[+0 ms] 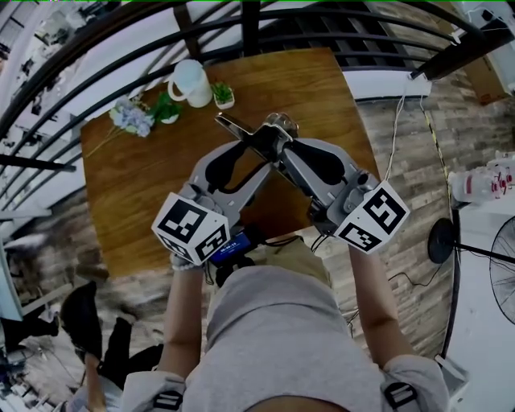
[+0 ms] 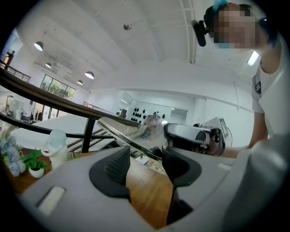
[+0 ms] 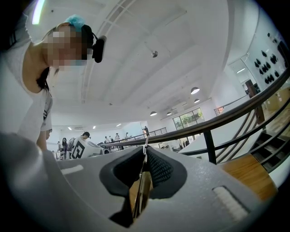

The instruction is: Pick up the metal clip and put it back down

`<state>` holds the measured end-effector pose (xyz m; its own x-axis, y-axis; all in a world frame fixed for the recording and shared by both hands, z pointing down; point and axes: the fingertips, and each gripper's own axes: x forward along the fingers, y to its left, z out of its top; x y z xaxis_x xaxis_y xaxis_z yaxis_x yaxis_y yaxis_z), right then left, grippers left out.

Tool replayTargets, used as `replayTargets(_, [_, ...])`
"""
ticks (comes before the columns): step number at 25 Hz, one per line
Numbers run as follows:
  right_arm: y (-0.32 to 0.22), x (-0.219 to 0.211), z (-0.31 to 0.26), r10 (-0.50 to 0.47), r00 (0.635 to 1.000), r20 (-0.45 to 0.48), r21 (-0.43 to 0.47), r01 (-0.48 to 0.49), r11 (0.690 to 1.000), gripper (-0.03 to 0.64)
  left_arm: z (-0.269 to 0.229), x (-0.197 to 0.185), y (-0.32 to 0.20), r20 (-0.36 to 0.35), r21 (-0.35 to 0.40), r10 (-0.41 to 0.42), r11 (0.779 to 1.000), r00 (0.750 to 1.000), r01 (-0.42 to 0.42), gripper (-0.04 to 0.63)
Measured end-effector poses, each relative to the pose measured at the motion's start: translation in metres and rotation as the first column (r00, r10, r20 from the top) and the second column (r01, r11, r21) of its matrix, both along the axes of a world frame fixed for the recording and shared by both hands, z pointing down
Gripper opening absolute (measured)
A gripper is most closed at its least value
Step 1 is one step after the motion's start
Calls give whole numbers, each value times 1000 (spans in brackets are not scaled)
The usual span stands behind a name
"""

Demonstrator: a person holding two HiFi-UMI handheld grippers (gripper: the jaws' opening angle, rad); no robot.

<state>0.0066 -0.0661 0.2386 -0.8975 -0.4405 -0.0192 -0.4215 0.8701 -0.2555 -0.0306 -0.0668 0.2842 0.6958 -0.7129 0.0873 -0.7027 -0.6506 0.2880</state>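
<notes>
Worktop [image 1: 145, 201]: wooden, backed by a dark railing [image 1: 241, 24].

Far left edge of the worktop: a bunch of pale flowers [image 1: 131, 117], with a low green plant [image 1: 166, 109] just beside it. Next to the right stands a white jug [image 1: 191, 82], upright, with a small potted plant [image 1: 223, 95] close against it.

Left tongs [image 1: 261, 153]: held level over the middle of the worktop and aimed towards the right tongs. The left gripper view shows the tongs [image 2: 142, 156] released, with the pads well apart and bare wood visible through the gap. Nothing is gripped.

Metal clip [image 1: 245, 133]: off the worktop surface, where the two tool tips meet. In the left gripper view the clip [image 2: 120, 132] appears as a shiny strip slanting from upper left across the front of the open gap. Its lower end is near the right-hand pad; contact with that pad cannot be confirmed. A rounded shiny part sits at its far end.

Right tongs [image 1: 283, 154]: level, facing the left tongs. The right gripper view shows the tongs [image 3: 145, 158] clenched on the clip [image 3: 144, 186]. The clip is seen edge-on as a thin metal blade, upright and pinched between the two dark pads.
</notes>
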Motion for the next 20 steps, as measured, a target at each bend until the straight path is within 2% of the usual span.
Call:
replayTargets(10, [-29, 10, 11, -2, 1000, -10, -33, 1, 999, 28, 11, 10, -28, 9, -34, -2, 999, 1000, 2, 225])
replayTargets(20, [-83, 17, 32, -14, 999, -29, -78, 12, 997, 26, 32, 17, -80, 14, -87, -14, 996, 1000, 16, 218])
